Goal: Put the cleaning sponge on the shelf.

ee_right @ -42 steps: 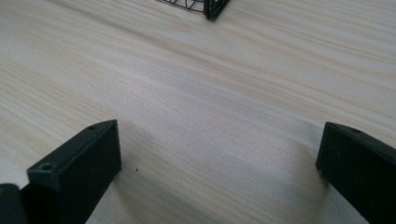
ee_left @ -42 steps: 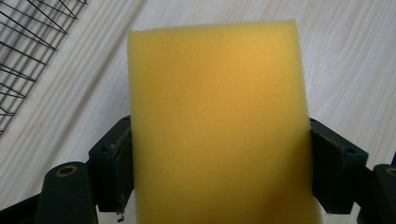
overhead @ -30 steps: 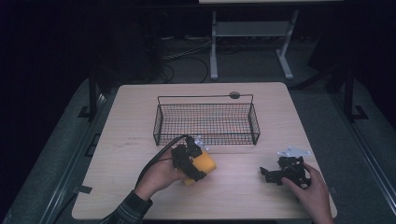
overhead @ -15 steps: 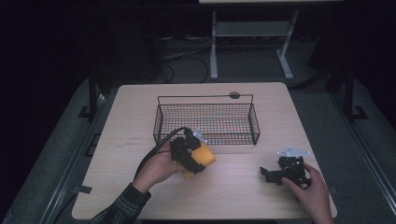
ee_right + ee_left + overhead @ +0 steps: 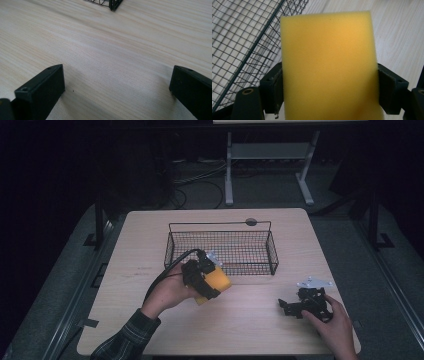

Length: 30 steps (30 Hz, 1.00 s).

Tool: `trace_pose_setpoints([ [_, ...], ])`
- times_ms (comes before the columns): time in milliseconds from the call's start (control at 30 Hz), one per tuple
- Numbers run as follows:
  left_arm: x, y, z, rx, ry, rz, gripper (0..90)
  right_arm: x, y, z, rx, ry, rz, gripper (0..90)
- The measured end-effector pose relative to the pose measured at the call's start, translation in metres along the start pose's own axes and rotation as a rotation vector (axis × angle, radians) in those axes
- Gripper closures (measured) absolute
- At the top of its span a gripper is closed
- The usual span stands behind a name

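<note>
**Sponge held in left jaws beside wire basket**

Writing and labels: none can be read on any item; the sponge face is seen as plain yellow foam, unmarked.

Item 1, yellow sponge (image 5: 328, 67). A rectangular foam block is gripped between the two black pads of the left gripper (image 5: 204, 276), one pad pressed against each long side. In the left gripper view the block is seen standing up from between the jaws and reaching well beyond their tips. In the high view the sponge (image 5: 216, 282) is held clear of the surface, just in front of the near wall of the basket and toward its left end.

Item 2, wire basket (image 5: 223, 251). A black mesh basket with a raised handle is placed at the middle of the surface. Its mesh wall (image 5: 242, 42) is seen to the left of the sponge in the left gripper view, close by but not shown touching.

Item 3, right gripper (image 5: 306, 302). It is rested low on the surface near the right front corner, well apart from the sponge and the basket. Its jaws are spread wide, with bare wood between them in the right gripper view; one basket corner (image 5: 113, 3) is shown at the top edge.

Item 4, surface (image 5: 260, 320). Pale wood grain.
</note>
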<state>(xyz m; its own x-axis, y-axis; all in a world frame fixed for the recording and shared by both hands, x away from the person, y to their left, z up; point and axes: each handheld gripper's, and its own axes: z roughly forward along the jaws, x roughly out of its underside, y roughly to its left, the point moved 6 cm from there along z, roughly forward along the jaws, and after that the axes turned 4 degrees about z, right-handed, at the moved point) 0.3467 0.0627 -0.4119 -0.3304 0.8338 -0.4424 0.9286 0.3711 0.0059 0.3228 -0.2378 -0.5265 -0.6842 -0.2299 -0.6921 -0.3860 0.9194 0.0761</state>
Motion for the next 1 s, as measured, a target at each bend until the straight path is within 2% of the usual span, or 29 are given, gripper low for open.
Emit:
trace_pose_setpoints([
  [533, -0.014, 0.018, -0.011, -0.017, -0.012, 0.003, 22.0, 0.0, 0.0, 0.0, 0.0, 0.0, -0.001, 0.0],
  [700, -0.018, 0.026, -0.014, -0.026, -0.029, -0.015, 22.0, 0.0, 0.0, 0.0, 0.0, -0.001, 0.0, 0.0],
  [1000, -0.022, 0.042, -0.016, -0.045, -0.031, -0.035, 22.0, 0.0, 0.0, 0.0, 0.0, -0.001, 0.0, 0.0],
])
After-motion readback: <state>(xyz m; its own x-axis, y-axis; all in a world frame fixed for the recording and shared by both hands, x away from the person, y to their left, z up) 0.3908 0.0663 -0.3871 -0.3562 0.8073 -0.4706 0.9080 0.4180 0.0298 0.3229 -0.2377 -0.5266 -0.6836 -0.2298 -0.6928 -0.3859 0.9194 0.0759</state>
